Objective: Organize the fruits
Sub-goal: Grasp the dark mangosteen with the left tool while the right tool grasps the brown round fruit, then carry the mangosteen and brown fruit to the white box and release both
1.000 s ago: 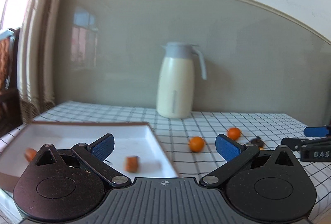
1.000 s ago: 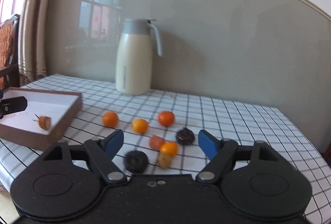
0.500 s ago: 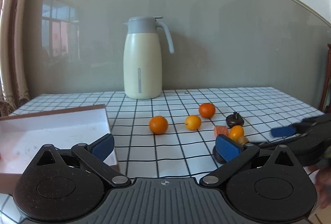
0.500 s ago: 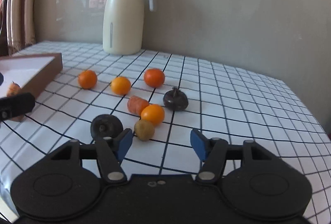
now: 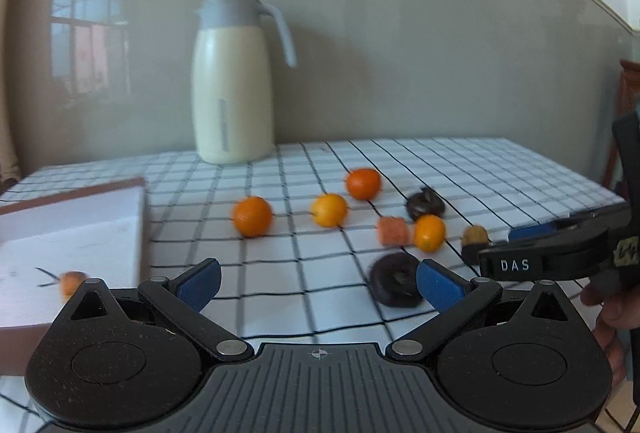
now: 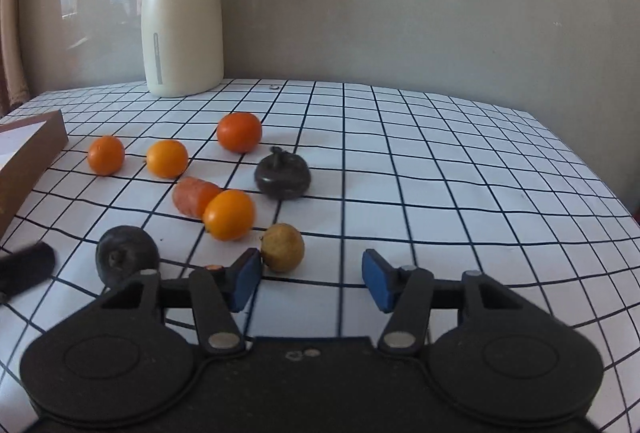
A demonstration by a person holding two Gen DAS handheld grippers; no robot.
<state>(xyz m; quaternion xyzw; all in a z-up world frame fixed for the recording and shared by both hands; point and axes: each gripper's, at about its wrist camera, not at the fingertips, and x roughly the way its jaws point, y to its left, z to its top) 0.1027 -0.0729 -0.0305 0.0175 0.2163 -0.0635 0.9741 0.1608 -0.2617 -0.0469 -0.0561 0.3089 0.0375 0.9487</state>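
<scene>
Both tongs are released and empty. The right tongs (image 6: 312, 279) sit low over the checked surface (image 6: 440, 173), a small brown fruit (image 6: 283, 247) at eleven o'clock beside the left pad. The left tongs (image 5: 319, 283) face the scattered oranges (image 5: 253, 215); the box (image 5: 72, 229) lies at nine o'clock.

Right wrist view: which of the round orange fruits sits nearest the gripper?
The orange fruit touching the carrot piece, just left of the brown fruit. The other three lie farther back, toward the jug.
</scene>
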